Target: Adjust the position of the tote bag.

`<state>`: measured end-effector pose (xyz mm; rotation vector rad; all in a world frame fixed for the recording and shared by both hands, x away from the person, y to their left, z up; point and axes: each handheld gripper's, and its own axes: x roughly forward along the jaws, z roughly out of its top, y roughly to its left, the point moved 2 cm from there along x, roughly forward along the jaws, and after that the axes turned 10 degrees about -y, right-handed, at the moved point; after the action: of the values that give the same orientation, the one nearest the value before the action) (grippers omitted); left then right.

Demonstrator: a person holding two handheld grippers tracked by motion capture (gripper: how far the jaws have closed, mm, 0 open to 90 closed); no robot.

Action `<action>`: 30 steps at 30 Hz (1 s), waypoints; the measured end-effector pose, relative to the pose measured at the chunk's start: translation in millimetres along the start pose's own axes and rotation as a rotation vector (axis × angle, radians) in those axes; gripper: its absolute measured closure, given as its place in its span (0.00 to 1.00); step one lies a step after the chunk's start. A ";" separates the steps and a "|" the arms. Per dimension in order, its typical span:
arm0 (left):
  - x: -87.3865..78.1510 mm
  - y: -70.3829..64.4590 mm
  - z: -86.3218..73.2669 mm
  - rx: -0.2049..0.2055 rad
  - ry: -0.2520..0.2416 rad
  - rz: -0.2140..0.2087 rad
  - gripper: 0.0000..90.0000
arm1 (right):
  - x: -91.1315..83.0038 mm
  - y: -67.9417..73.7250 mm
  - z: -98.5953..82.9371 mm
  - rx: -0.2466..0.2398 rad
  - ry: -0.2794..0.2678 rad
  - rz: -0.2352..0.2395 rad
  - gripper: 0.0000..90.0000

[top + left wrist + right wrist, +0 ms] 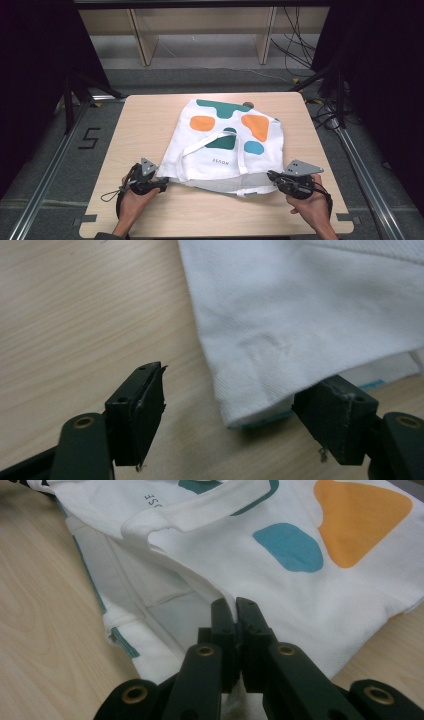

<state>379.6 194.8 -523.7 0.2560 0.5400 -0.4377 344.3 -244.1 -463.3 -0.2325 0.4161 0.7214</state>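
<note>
A white tote bag [225, 140] with orange, green and blue shapes lies flat on the wooden table [145, 120], its mouth toward me. My left gripper [159, 184] stands open at the bag's near left corner [240, 410], one jaw on each side of that corner without clamping it. At the near right corner my right gripper [272, 176] is shut on the bag's upper cloth layer [280, 610] by the mouth edge. A white handle strap [200, 510] lies across the bag's front.
Bare wood runs along the table's left side and near edge [210, 215]. Beyond the far edge stand a wooden shelf frame [145, 40] and loose cables [295, 45] on the floor. Metal rails [45, 170] flank the table.
</note>
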 end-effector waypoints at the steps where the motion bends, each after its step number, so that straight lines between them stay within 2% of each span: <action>1: 0.0 0.0 0.0 0.000 0.000 0.000 0.32 | 0.0 0.0 0.0 0.000 0.000 0.000 0.98; 3: 3.6 0.3 2.8 -0.007 -0.036 -0.006 0.35 | 0.9 0.1 -1.9 -0.012 0.005 0.002 0.97; 4: 3.9 0.7 4.5 0.010 -0.045 -0.004 0.42 | 1.9 2.1 -4.0 -0.029 0.025 -0.004 0.97; 5: 5.3 1.0 6.5 0.035 -0.050 -0.011 0.42 | 1.9 2.1 -4.0 -0.029 0.025 -0.004 0.97; 6: 8.0 -0.3 7.8 0.042 -0.059 -0.019 0.46 | 3.5 3.6 -5.7 -0.047 0.038 -0.005 0.95; 7: 10.1 -1.0 8.3 0.051 -0.059 -0.017 0.51 | 4.4 6.3 -7.7 -0.044 0.061 -0.011 0.93; 8: 12.6 -1.4 8.8 0.071 -0.056 -0.028 0.60 | 7.3 8.6 -11.4 -0.076 0.095 -0.015 0.89; 10: 14.7 -2.4 9.4 0.095 -0.062 -0.024 0.62 | 8.4 9.7 -13.0 -0.083 0.114 -0.016 0.88; 11: 14.6 -2.8 11.4 0.141 -0.070 -0.015 0.71 | 11.5 12.1 -18.4 -0.098 0.145 -0.018 0.84; 12: 13.6 -2.7 13.5 0.189 -0.073 -0.018 0.76 | 12.7 14.5 -21.4 -0.094 0.179 -0.017 0.82; 13: 12.5 -2.8 14.9 0.219 -0.073 -0.032 0.81 | 14.4 15.3 -24.0 -0.102 0.188 -0.020 0.81; 14: 12.5 -2.8 14.9 0.219 -0.073 -0.032 0.89 | 14.4 15.3 -24.0 -0.102 0.188 -0.020 0.81; 15: 10.7 -2.3 16.2 0.234 -0.070 -0.048 0.89 | 16.2 14.9 -26.3 -0.124 0.204 -0.021 0.78; 16: 8.7 -4.7 15.3 0.205 -0.064 -0.039 0.92 | 18.0 14.8 -30.9 -0.129 0.234 -0.030 0.77; 18: 6.8 -6.5 15.3 0.210 -0.062 -0.055 0.94 | 18.2 12.7 -32.8 -0.140 0.249 -0.036 0.78; 19: 3.7 -8.3 15.6 0.227 -0.056 -0.076 0.95 | 17.5 10.7 -32.9 -0.148 0.251 -0.041 0.79; 20: 3.7 -8.3 15.6 0.227 -0.056 -0.076 0.95 | 16.5 8.8 -33.1 -0.149 0.257 -0.047 0.80; 21: 2.9 -10.9 15.0 0.216 -0.076 -0.089 0.95 | 16.5 8.8 -33.1 -0.149 0.257 -0.047 0.80; 24: -10.2 -20.3 15.1 0.235 -0.093 -0.121 0.95 | 12.1 0.2 -33.3 -0.143 0.238 -0.062 0.90; 25: -10.2 -20.3 15.1 0.235 -0.093 -0.121 0.95 | 12.1 0.2 -33.3 -0.143 0.238 -0.062 0.90; 27: -18.9 -27.6 15.5 0.223 -0.102 -0.151 0.95 | 6.8 -6.0 -31.3 -0.129 0.218 -0.075 0.94; 29: -21.7 -28.6 15.9 0.228 -0.102 -0.146 0.95 | 4.8 -7.6 -30.2 -0.122 0.208 -0.080 0.95; 30: -24.2 -29.8 15.4 0.219 -0.108 -0.165 0.95 | 2.8 -8.3 -29.0 -0.110 0.198 -0.080 0.95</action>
<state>353.8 171.4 -501.3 0.3969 0.4085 -0.6685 343.5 -258.5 -489.9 -0.4246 0.5530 0.6450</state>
